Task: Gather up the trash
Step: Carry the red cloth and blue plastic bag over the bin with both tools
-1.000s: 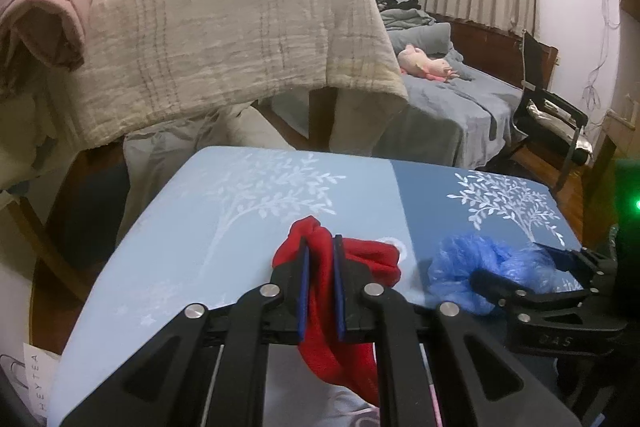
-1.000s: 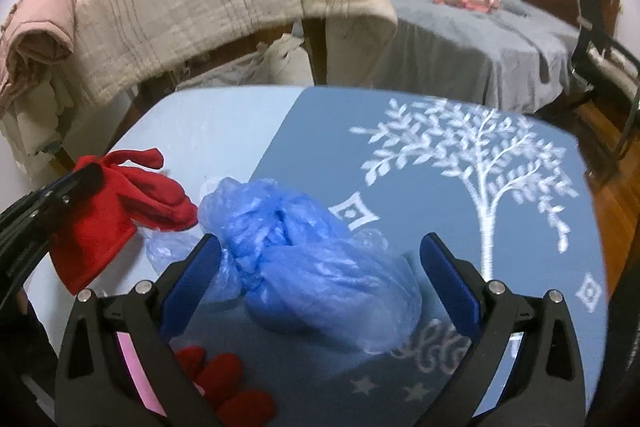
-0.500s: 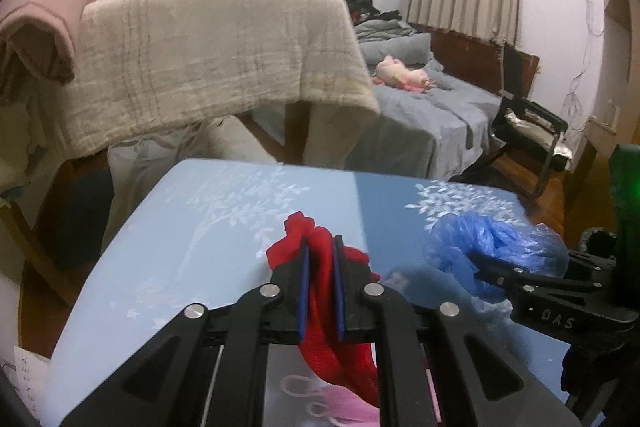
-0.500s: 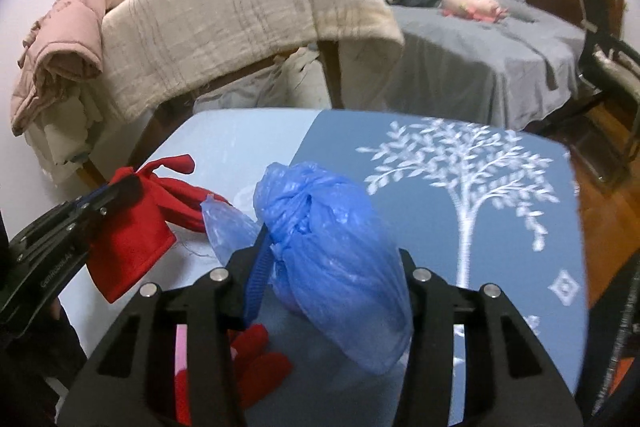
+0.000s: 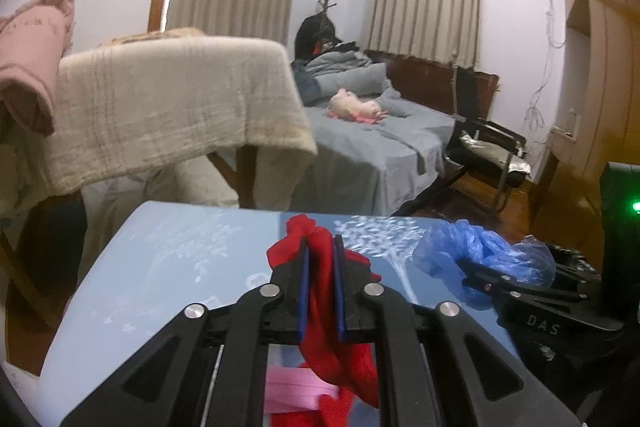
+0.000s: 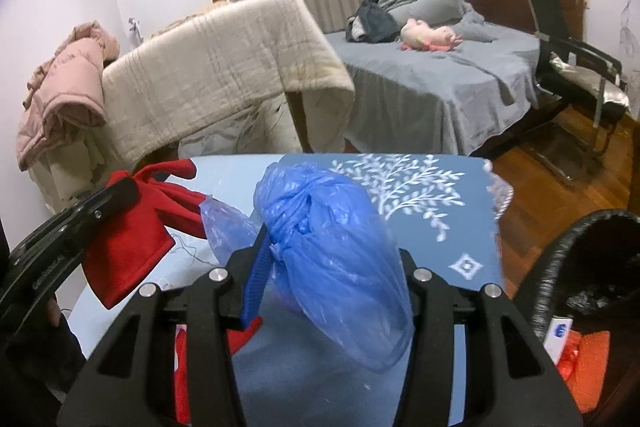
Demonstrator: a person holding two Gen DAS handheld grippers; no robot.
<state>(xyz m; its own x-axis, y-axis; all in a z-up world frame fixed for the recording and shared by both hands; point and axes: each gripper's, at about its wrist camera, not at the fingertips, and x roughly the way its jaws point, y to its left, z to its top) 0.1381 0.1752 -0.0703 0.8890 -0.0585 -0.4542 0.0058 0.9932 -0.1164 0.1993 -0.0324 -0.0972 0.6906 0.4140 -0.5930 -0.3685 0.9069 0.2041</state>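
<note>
My left gripper (image 5: pixel 320 251) is shut on a red cloth (image 5: pixel 336 359) and holds it above the blue table (image 5: pixel 160 267). The red cloth also shows at the left of the right wrist view (image 6: pixel 128 239). My right gripper (image 6: pixel 324 247) is shut on a crumpled blue plastic bag (image 6: pixel 336 251), lifted off the table. That bag shows at the right in the left wrist view (image 5: pixel 480 251). A black trash bin (image 6: pixel 580 267) with trash inside stands at the lower right, beside the table edge.
A pink item (image 5: pixel 292 387) and another red piece (image 6: pixel 182 367) lie on the table below the grippers. A chair draped with a beige blanket (image 6: pixel 216 67) stands behind the table. A grey bed (image 6: pixel 440 75) and a black chair (image 6: pixel 580 67) are farther back.
My right gripper closed on the blue bag and lifted it off the table. My left gripper rose with the red cloth. The trash bin came into the right wrist view.
</note>
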